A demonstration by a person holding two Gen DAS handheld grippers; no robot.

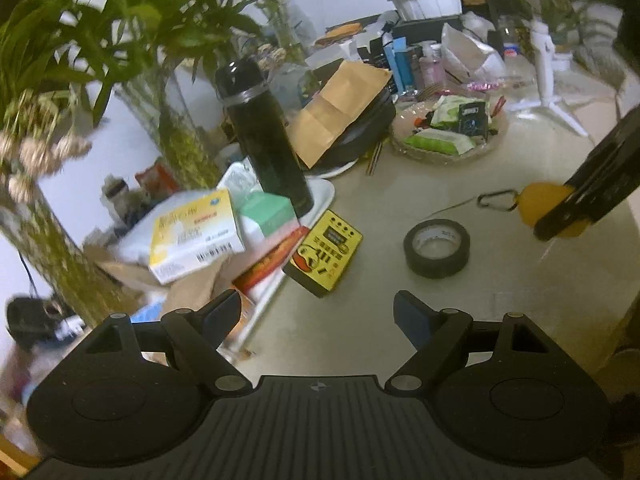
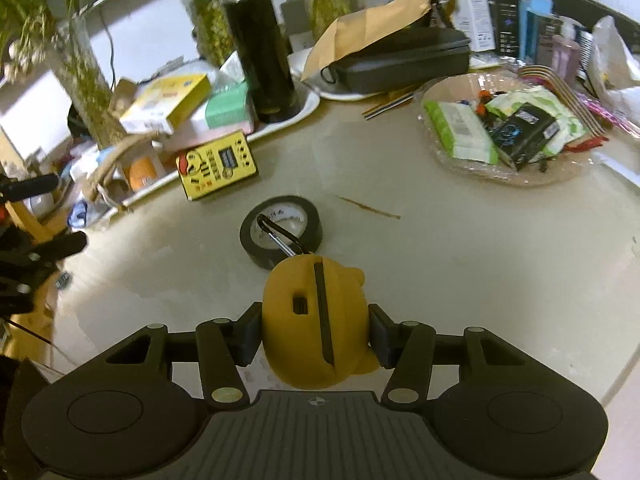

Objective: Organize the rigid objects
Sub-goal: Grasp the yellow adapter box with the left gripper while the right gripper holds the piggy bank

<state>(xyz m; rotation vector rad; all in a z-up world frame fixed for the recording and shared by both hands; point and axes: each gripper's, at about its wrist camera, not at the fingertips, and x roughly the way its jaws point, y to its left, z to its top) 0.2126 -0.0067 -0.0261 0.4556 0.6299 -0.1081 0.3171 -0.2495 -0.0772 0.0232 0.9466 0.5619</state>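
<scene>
My right gripper (image 2: 314, 336) is shut on a yellow rubber earbud case (image 2: 308, 320) with a metal carabiner (image 2: 280, 236) hanging in front of it, held above the table. The left wrist view shows the case (image 1: 548, 208) in the right gripper (image 1: 560, 216) at the right. A black tape roll (image 2: 281, 232) lies just ahead; it also shows in the left wrist view (image 1: 437, 247). A yellow duck-print box (image 2: 218, 166) lies left of it, also in the left wrist view (image 1: 325, 251). My left gripper (image 1: 318, 312) is open and empty above the table, near the yellow box.
A white tray (image 1: 322, 196) at the left holds a black flask (image 1: 266, 136), a yellow-white box (image 1: 196, 236) and a green box (image 1: 266, 208). A clear dish (image 2: 504, 128) of packets stands at the right. Plants (image 1: 100, 40) in vases and a black case under a brown envelope (image 2: 372, 28) stand behind.
</scene>
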